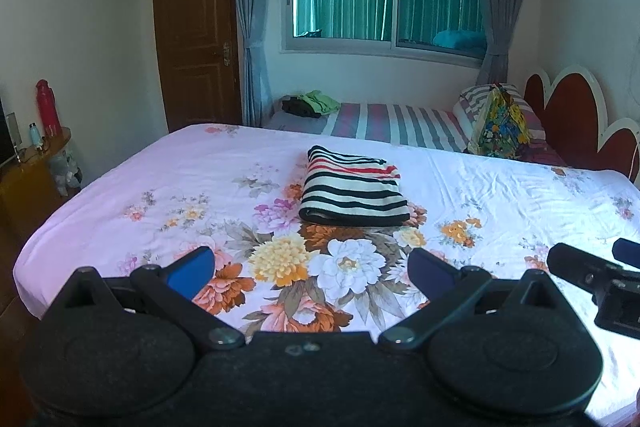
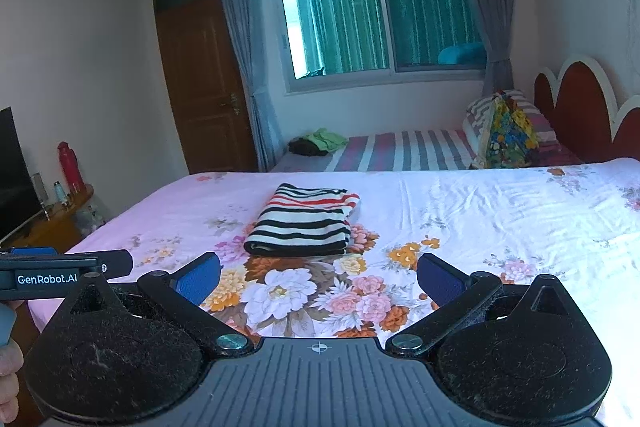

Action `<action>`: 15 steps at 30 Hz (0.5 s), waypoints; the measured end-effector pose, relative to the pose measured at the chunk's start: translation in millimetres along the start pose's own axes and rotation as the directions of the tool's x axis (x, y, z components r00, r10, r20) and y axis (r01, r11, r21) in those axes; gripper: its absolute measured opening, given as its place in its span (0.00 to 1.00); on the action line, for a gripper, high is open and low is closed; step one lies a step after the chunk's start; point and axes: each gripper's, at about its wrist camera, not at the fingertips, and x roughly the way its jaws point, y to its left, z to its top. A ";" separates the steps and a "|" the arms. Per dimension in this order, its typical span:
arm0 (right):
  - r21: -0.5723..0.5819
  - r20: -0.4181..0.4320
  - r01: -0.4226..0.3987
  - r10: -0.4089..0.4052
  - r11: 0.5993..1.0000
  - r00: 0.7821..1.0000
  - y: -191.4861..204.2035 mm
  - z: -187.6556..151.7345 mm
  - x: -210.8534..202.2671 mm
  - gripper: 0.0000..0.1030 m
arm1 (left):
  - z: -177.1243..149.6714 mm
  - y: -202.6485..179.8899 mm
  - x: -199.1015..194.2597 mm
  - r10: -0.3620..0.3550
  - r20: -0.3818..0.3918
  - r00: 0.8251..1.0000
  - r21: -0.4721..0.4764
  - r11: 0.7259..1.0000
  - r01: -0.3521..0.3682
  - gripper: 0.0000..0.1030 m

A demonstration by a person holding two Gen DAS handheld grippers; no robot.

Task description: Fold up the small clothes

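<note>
A folded garment with black, white and red stripes (image 1: 354, 187) lies flat in the middle of the bed's floral sheet (image 1: 200, 183); the right wrist view shows the striped garment (image 2: 304, 221) from a little further right. My left gripper (image 1: 310, 269) hovers over the near part of the bed, short of the garment, open, nothing between its blue pads. My right gripper (image 2: 319, 277) stands likewise open and empty, also on the near side of the garment. Each gripper shows at the edge of the other's view: the right gripper (image 1: 600, 279) and the left gripper (image 2: 68, 269).
A second bed with a striped cover (image 1: 396, 127) stands behind, carrying dark and green clothes (image 1: 310, 103) and a colourful bag (image 1: 500, 125). A wooden sideboard with red bottles (image 1: 48, 107) is at left. A red headboard (image 1: 572, 115) is at right, a door (image 1: 196, 35) behind.
</note>
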 end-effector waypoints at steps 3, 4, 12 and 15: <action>0.002 -0.003 0.000 0.000 1.000 1.000 -0.5 -0.2 0.8 1.00 | 0.9 -0.2 -0.4 0.007 0.001 1.000 -0.001 1.000 -0.007 0.99; 0.002 -0.005 -0.001 0.001 1.000 1.000 -0.7 -0.5 0.5 1.00 | 1.2 -0.8 -0.1 0.006 0.000 1.000 0.001 1.000 -0.006 0.99; 0.005 -0.004 0.002 -0.002 1.000 1.000 -0.5 1.3 2.7 1.00 | 1.6 -1.7 0.2 0.005 0.001 1.000 -0.006 1.000 -0.005 0.99; 0.007 -0.004 0.006 -0.006 1.000 1.000 -0.1 1.2 3.7 1.00 | 1.8 -2.6 0.6 0.004 0.001 1.000 -0.005 1.000 -0.004 0.99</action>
